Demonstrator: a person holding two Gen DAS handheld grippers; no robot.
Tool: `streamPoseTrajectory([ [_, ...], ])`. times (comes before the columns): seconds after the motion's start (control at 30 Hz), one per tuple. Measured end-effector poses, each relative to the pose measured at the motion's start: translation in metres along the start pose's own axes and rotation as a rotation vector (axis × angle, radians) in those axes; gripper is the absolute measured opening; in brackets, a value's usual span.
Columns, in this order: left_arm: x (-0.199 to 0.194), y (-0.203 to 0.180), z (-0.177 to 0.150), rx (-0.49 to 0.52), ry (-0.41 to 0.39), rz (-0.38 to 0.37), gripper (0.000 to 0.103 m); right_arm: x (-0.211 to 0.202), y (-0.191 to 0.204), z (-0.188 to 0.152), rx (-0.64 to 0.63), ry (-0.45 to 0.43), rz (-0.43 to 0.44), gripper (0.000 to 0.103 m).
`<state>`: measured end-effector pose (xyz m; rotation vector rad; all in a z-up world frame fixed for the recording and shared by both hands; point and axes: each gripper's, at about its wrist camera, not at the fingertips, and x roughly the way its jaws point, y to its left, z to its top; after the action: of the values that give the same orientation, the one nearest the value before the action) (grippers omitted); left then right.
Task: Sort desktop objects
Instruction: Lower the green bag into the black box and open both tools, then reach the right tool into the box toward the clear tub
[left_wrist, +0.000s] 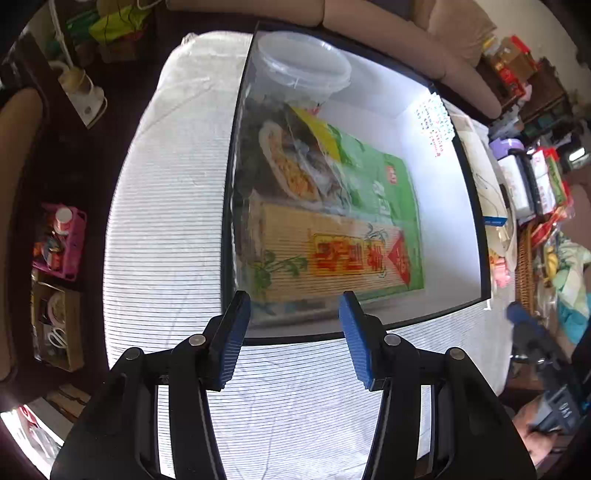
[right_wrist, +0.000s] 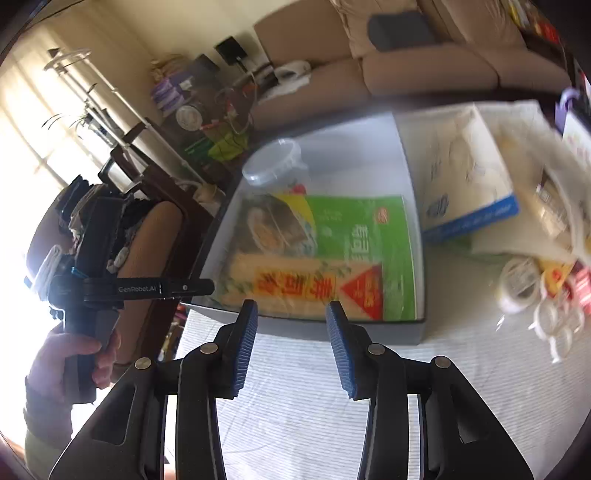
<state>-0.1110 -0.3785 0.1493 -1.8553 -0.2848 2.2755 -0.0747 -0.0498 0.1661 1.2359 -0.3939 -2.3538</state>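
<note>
Inside the black-walled box (left_wrist: 476, 206), a noodle packet (left_wrist: 332, 254) lies flat on a green bag (left_wrist: 373, 173), beside a clear tub (left_wrist: 303, 70), packed tight to save room. Both the left gripper (left_wrist: 293, 306) and right gripper (right_wrist: 291, 314) hover apart and empty before it. Tape rolls (right_wrist: 521, 284) and a tissue box (right_wrist: 465, 184) wait outside, probably unsorted.

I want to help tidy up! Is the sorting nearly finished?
Partly. The box already holds a clear tub, a green packet and a noodle pack. Both claws, left and right, are open and empty. The tissue box and tape rolls beside it still wait.
</note>
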Motion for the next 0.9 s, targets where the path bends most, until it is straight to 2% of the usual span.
streamPoseTrajectory([
  [0.2,-0.013,0.005,0.008,-0.049,-0.035,-0.022,0.047,-0.015,-0.003,0.01,0.008,-0.037,0.022,0.047],
  [0.37,-0.002,-0.014,0.019,-0.07,-0.056,-0.114,0.051,-0.024,-0.012,0.018,0.008,-0.04,0.034,0.047],
  [0.47,-0.016,-0.019,0.01,-0.144,-0.167,-0.162,0.051,-0.014,-0.009,0.034,-0.019,-0.028,0.032,0.051],
  [0.53,-0.031,-0.019,-0.01,-0.204,-0.262,-0.235,0.053,0.0,-0.003,0.046,-0.06,-0.009,0.016,0.052],
  [0.63,-0.045,-0.018,-0.05,-0.291,-0.384,-0.343,0.063,0.029,0.009,0.062,-0.128,0.03,-0.003,0.052],
  [0.7,-0.043,-0.023,-0.072,-0.323,-0.432,-0.34,0.071,0.052,0.021,0.071,-0.185,0.075,-0.018,0.052],
  [0.83,-0.026,-0.026,-0.091,-0.369,-0.483,-0.333,0.076,0.098,0.034,0.083,-0.259,0.17,-0.022,0.053],
  [0.87,-0.024,-0.028,-0.09,-0.362,-0.491,-0.307,0.082,0.108,0.035,0.085,-0.263,0.183,-0.023,0.054],
  [0.9,-0.022,-0.03,-0.088,-0.348,-0.495,-0.265,0.087,0.117,0.036,0.087,-0.272,0.194,-0.029,0.06],
])
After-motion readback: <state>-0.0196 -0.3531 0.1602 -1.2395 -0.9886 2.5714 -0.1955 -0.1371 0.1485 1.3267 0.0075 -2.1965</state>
